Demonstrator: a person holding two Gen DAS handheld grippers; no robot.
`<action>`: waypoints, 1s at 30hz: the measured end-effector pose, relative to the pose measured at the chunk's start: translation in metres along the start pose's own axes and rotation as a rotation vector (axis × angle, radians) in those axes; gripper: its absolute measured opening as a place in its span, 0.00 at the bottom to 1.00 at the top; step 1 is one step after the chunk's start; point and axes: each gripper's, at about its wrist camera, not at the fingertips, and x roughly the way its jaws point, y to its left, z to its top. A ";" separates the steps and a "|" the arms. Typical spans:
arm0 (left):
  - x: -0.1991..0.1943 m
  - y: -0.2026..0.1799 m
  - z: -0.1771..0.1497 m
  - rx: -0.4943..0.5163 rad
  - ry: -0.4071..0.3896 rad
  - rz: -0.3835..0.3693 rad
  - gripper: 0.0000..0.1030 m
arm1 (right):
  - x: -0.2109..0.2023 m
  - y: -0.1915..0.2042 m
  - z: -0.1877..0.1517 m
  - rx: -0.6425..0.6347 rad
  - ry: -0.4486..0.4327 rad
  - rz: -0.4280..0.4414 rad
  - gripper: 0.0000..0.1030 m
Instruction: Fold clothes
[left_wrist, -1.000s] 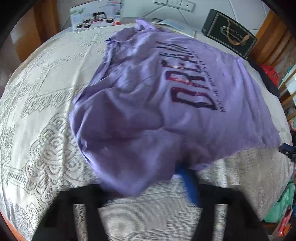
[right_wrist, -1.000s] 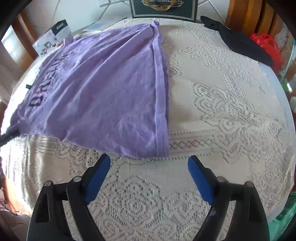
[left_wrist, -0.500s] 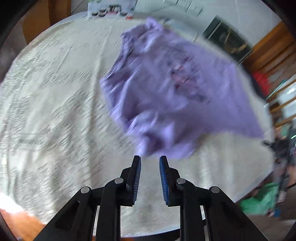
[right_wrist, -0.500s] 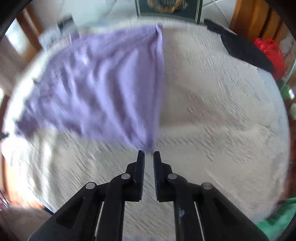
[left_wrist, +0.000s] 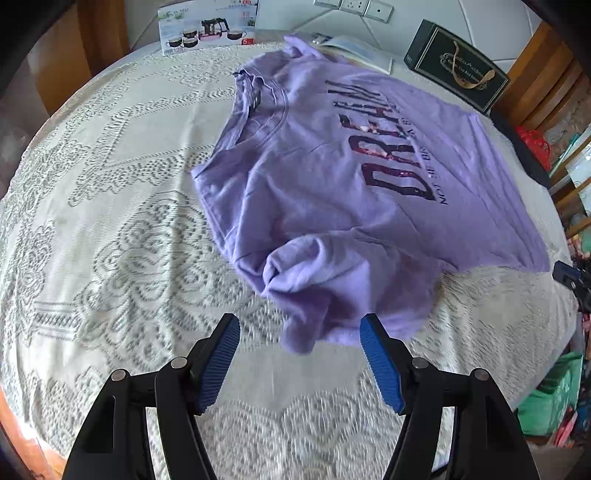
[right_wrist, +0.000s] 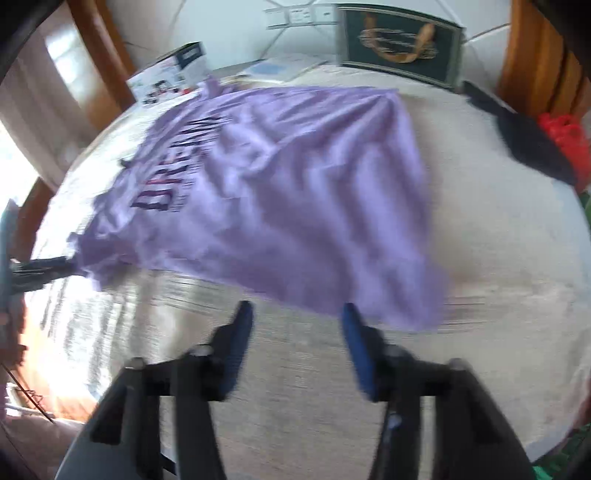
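Note:
A purple T-shirt (left_wrist: 332, 177) with dark "DREAM" print lies spread face up on the lace-covered table (left_wrist: 110, 258). Its near sleeve is bunched up just beyond my left gripper (left_wrist: 299, 332), which is open and empty with the sleeve edge reaching between its blue pads. In the right wrist view the shirt (right_wrist: 295, 206) lies ahead, and my right gripper (right_wrist: 297, 321) is open and empty just short of its hem corner. This view is motion-blurred. The left gripper's arm (right_wrist: 40, 269) shows at the shirt's far left sleeve.
At the back stand a tea-set box (left_wrist: 207, 27), a dark green gift box (left_wrist: 458, 74) and a booklet (left_wrist: 354, 48). A black cloth (right_wrist: 524, 140) and a red bag (right_wrist: 565, 136) lie at the right edge. Wooden chairs surround the table.
Both grippers were shut half a second ago and are now open. The left gripper has let go of the sleeve and drawn back. The shirt lies flatter and more spread.

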 end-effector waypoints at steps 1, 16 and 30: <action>0.006 0.000 0.000 0.004 0.009 0.003 0.63 | 0.005 0.012 0.003 -0.004 -0.001 0.019 0.52; 0.002 -0.003 -0.011 0.057 0.016 -0.179 0.15 | 0.093 0.197 0.004 -0.122 0.064 0.220 0.28; -0.030 0.023 -0.043 0.068 0.063 -0.142 0.26 | 0.051 0.159 -0.026 -0.114 0.193 0.196 0.28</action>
